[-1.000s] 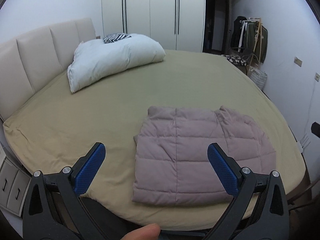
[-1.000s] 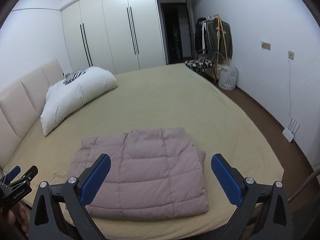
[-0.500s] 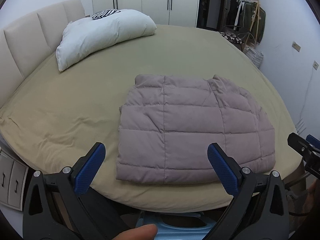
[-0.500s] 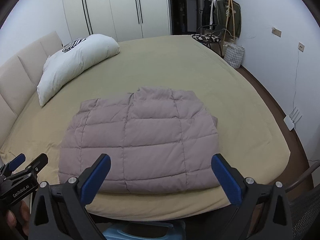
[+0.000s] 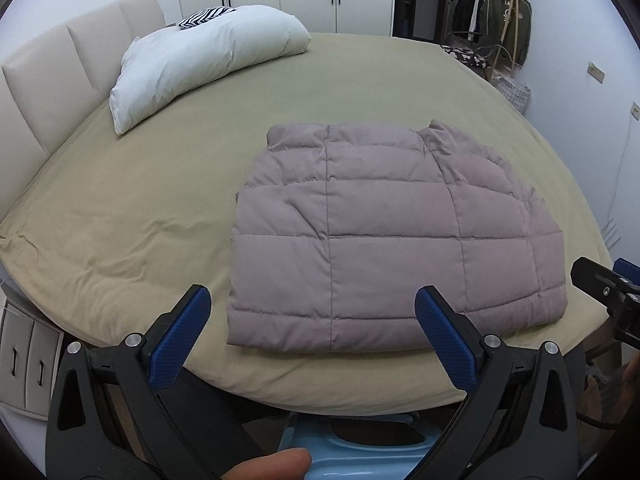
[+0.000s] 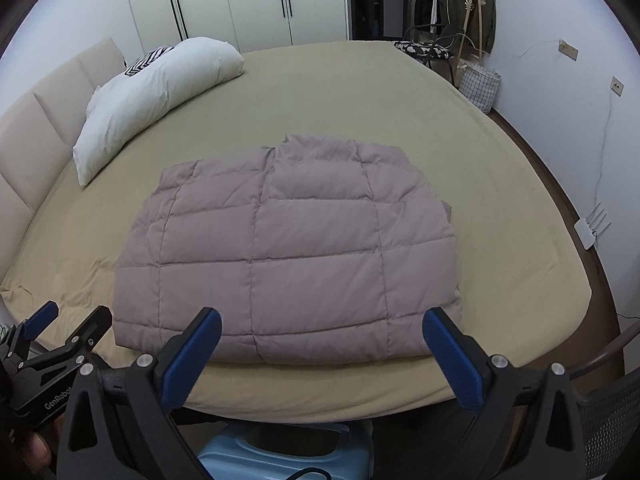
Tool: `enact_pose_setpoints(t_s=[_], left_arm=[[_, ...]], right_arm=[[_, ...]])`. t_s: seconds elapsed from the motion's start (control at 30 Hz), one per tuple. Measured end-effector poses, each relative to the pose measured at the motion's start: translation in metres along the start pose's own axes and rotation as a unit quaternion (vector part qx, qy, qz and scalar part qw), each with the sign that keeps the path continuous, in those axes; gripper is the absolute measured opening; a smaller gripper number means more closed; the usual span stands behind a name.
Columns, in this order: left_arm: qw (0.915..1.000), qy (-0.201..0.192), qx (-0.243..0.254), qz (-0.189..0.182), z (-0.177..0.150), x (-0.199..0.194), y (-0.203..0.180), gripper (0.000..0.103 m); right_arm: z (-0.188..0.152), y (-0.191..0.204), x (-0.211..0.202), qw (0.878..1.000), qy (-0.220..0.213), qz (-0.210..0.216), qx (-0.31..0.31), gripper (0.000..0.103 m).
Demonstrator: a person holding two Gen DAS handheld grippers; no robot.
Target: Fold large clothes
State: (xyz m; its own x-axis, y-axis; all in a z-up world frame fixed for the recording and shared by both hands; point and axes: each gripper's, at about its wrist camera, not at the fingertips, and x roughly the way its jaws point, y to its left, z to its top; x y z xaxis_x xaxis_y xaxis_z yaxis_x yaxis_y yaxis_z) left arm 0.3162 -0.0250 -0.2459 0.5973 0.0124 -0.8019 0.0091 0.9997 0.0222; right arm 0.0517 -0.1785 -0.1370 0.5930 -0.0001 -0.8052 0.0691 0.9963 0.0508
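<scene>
A mauve quilted puffer jacket (image 5: pixel 392 240), folded into a thick rectangle, lies flat on the bed with the olive-tan fitted sheet (image 5: pixel 160 208), close to the bed's near edge. In the left wrist view it fills the centre and runs toward 3 o'clock; in the right wrist view it sits at centre (image 6: pixel 288 248).

The left hand-held gripper (image 5: pixel 312 332) hangs at 6 o'clock with its blue-padded fingers (image 5: pixel 180 336) spread wide apart, clear of the jacket's near hem and holding nothing. The right hand-held gripper (image 6: pixel 320 356) is likewise wide apart and empty, just short of the hem.

A long white pillow (image 5: pixel 208 60) lies at 11 o'clock by the beige padded headboard (image 5: pixel 52 76). White wardrobe doors (image 6: pixel 240 0) stand at 12 o'clock and a clothes rack with dark garments (image 6: pixel 460 4) at 1 o'clock.
</scene>
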Motion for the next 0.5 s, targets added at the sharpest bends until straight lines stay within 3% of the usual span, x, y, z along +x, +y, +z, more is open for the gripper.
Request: enact_pose_setpoints(t_s=[0.5], left_arm=[[0.9999,0.009,-0.002,0.011,-0.002,0.014,0.0,0.103]], right_arm=[[-0.005,0.009,0.01,1.0,0.011,-0.006,-0.011,0.103]])
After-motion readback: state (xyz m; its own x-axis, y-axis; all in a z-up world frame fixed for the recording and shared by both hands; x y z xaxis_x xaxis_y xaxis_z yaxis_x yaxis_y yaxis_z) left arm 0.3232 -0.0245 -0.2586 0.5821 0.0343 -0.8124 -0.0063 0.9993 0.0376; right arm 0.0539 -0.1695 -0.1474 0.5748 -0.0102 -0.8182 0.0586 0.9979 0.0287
